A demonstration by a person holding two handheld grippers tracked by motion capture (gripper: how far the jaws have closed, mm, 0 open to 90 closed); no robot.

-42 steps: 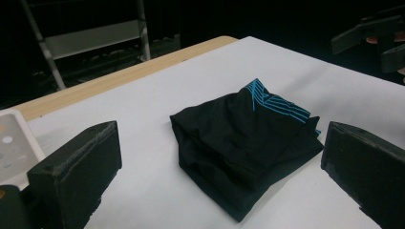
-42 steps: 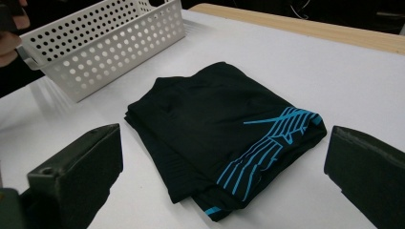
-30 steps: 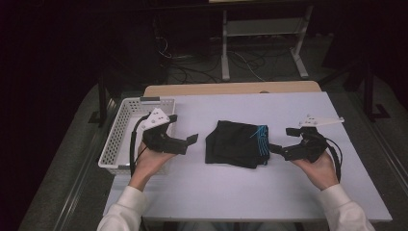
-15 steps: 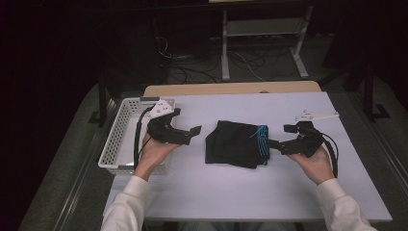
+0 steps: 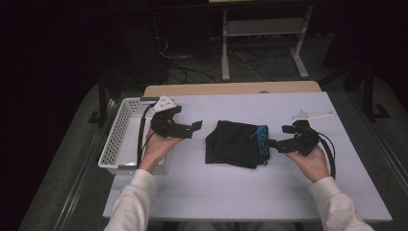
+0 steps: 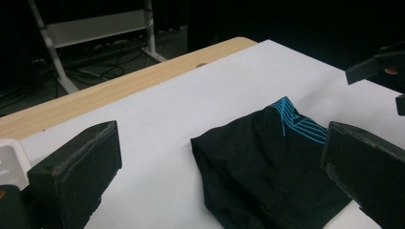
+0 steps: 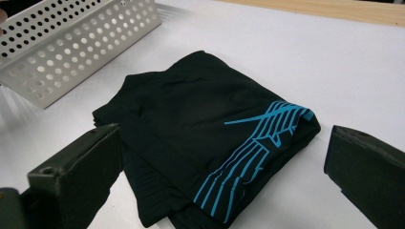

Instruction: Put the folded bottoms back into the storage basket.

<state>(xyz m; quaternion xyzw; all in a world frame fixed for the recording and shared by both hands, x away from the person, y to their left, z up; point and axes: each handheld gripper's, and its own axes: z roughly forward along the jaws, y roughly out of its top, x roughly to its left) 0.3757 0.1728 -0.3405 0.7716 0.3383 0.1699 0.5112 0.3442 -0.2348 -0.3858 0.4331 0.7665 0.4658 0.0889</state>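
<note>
A folded black garment [image 5: 235, 144] with blue stripes at its right edge lies mid-table. My left gripper [image 5: 194, 129] hovers just left of it, open, jaws pointing at it. My right gripper [image 5: 273, 143] is open at the striped edge, low over the table. In the left gripper view the left gripper [image 6: 219, 143] has its jaws wide apart with the garment [image 6: 267, 167] ahead between them and nothing held. Through the right gripper view the right gripper [image 7: 222, 143] straddles the striped corner of the garment [image 7: 200, 129] without closing on it.
A white perforated basket [image 5: 118, 139] stands at the table's left edge, also seen in the right gripper view [image 7: 71, 52]. The white table [image 5: 240, 192] has a wooden strip [image 5: 231, 89] along its far side. Beyond it are a stand and cables on a dark floor.
My left gripper has lifted and moved forward and right, closer to the garment's left edge. The right gripper has barely shifted at the striped edge. The garment has not moved.
</note>
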